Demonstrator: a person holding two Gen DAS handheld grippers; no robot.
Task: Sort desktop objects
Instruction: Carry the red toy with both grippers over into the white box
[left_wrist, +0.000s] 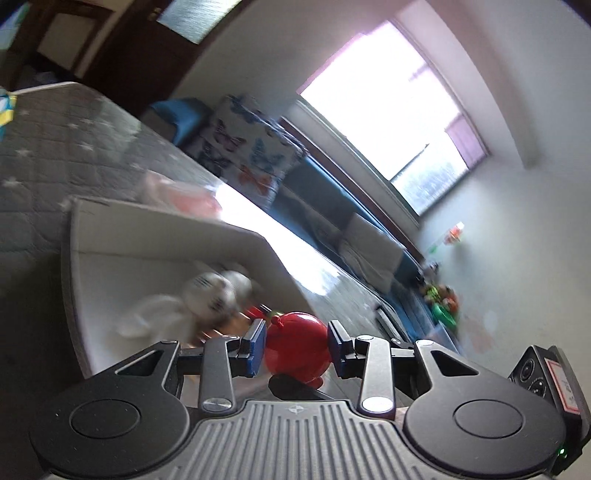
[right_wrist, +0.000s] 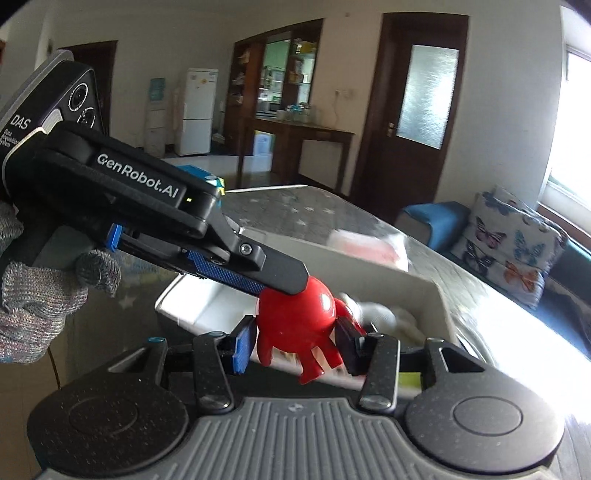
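A shiny red toy figure (left_wrist: 297, 345) with short legs sits between the fingers of both grippers, above a white box (left_wrist: 110, 243). My left gripper (left_wrist: 297, 349) has its blue pads on either side of the toy's round body. In the right wrist view, the left gripper (right_wrist: 284, 284) reaches in from the upper left and clamps the red toy (right_wrist: 295, 321) from above. My right gripper (right_wrist: 295, 345) holds the same toy at its lower body, its pads touching both sides. The white box (right_wrist: 424, 284) holds white soft items.
The box stands on a grey starred tabletop (right_wrist: 295, 206). A pink packet (right_wrist: 365, 247) lies beyond the box. A blue and yellow item (left_wrist: 5, 110) sits at the table's far corner. A butterfly cushion (right_wrist: 513, 243) and blue sofa stand past the table.
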